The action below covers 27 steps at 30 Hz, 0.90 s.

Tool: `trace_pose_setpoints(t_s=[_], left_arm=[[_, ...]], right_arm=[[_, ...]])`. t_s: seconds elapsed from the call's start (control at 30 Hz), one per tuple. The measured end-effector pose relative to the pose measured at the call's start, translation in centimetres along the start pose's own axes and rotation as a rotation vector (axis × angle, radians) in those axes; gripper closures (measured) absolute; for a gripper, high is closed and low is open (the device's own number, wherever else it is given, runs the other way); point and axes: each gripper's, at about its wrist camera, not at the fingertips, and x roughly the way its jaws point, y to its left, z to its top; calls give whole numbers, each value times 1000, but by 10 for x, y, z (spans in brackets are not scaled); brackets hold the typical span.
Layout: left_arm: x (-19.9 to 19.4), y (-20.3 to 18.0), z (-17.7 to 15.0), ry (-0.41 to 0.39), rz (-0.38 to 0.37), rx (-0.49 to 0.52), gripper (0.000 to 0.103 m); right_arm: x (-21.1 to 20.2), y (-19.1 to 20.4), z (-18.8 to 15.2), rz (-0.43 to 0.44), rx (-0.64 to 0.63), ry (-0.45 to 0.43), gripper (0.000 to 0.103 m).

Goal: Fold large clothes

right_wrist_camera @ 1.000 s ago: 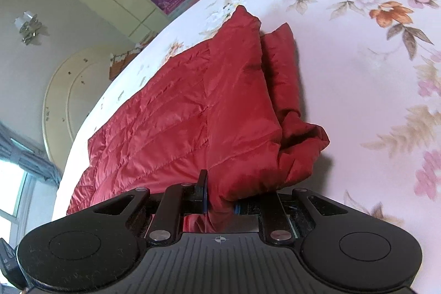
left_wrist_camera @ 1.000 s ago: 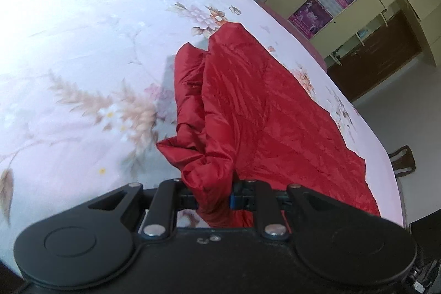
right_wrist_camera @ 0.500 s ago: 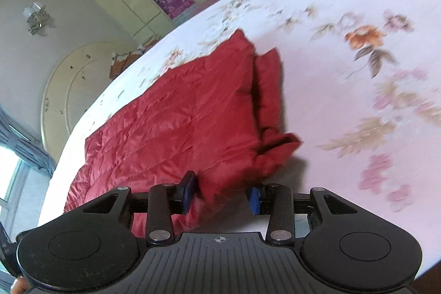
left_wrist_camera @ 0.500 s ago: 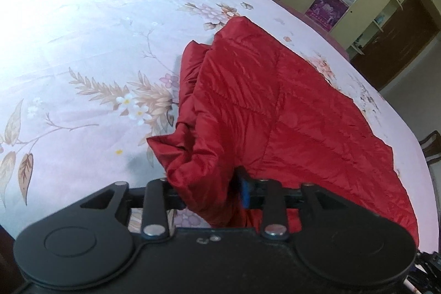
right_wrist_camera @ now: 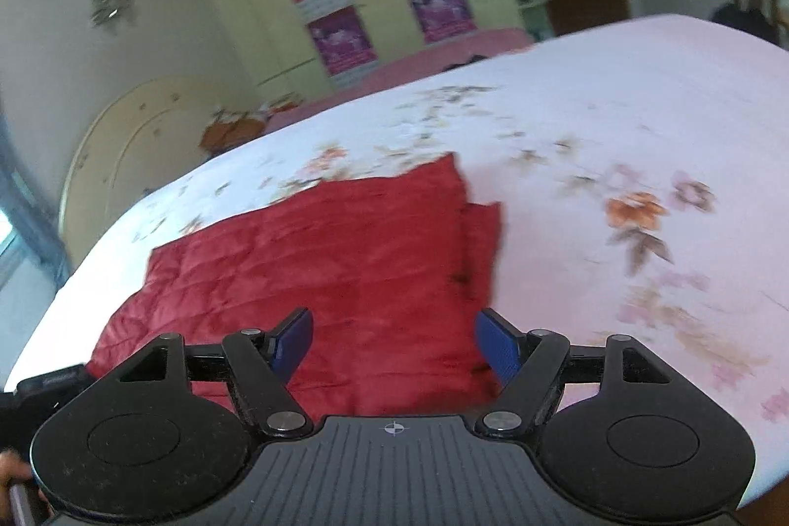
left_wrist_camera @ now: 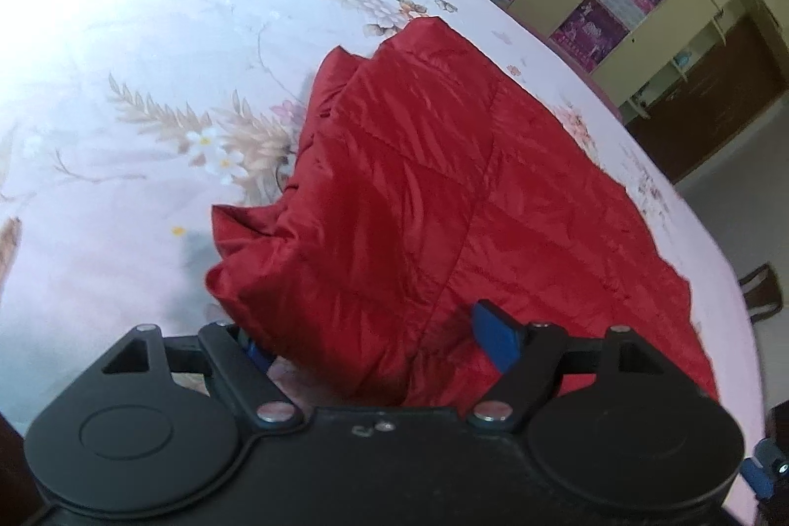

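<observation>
On floral bedsheet point(left_wrist_camera: 148, 57): red quilted jacket point(left_wrist_camera: 444, 181); left tongs point(left_wrist_camera: 375, 346), right tongs point(right_wrist_camera: 394, 346) opening, pads clear.

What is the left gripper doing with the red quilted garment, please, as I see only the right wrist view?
Observer: The left gripper is opening, with a fold of the red quilted garment between its fingers.
Operator: Thank you. Are both pads clear of that fold?
Observer: One blue pad stands apart from it. The other is mostly hidden under the cloth.
Operator: Does the garment lie flat on that side?
Observer: No. Its near corner is bunched into a crumpled lump on the floral bedsheet.
</observation>
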Motion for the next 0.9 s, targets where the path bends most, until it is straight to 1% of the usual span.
trace_pose_setpoints(t_s=[0.07, 0.17, 0.2, 0.23, 0.27, 0.3, 0.33, 0.4, 0.43, 0.47, 0.5, 0.53, 0.6, 0.7, 0.8, 0.87, 0.9], left_arm=[[4, 4, 2, -2, -24, -30, 25], [8, 8, 3, -11, -60, -50, 26], [9, 10, 4, -16, -70, -54, 28], [9, 12, 3, -24, -78, -63, 31], [7, 15, 2, -32, -82, -77, 36], [7, 19, 2, -36, -89, -91, 44], [7, 23, 2, -39, -96, -108, 47], [6, 29, 2, -35, -117, -135, 56], [5, 30, 2, -32, -123, -137, 59], [4, 30, 1, -32, -127, -139, 63], [3, 30, 1, -34, -130, -138, 67], [2, 30, 1, -36, -133, -132, 69], [-2, 31, 1, -38, -132, -117, 77], [-3, 34, 5, -26, -147, -118, 81], [-3, 31, 7, -20, -152, -96, 81], [-1, 29, 10, -8, -148, -78, 81], [1, 30, 10, -1, -145, -76, 78]], right_arm=[[9, 15, 2, 22, -42, 14, 46], [30, 36, 4, 45, -76, 35, 47], [38, 44, 5, 52, -86, 43, 48], [46, 50, 6, 59, -98, 54, 50], [54, 58, 6, 65, -116, 66, 66], [63, 65, 7, 70, -137, 82, 76], [72, 73, 8, 73, -157, 94, 82], [88, 88, 9, 81, -202, 104, 82], [98, 97, 9, 82, -232, 111, 82], [107, 106, 10, 79, -263, 116, 82], [117, 113, 10, 76, -287, 120, 82], [128, 119, 11, 69, -311, 127, 82], [151, 129, 13, 58, -337, 146, 82], [181, 138, 8, 48, -370, 189, 82], [209, 142, -9, 4, -438, 240, 82], [216, 140, -17, -6, -452, 243, 82], [216, 141, -19, -9, -466, 240, 82]])
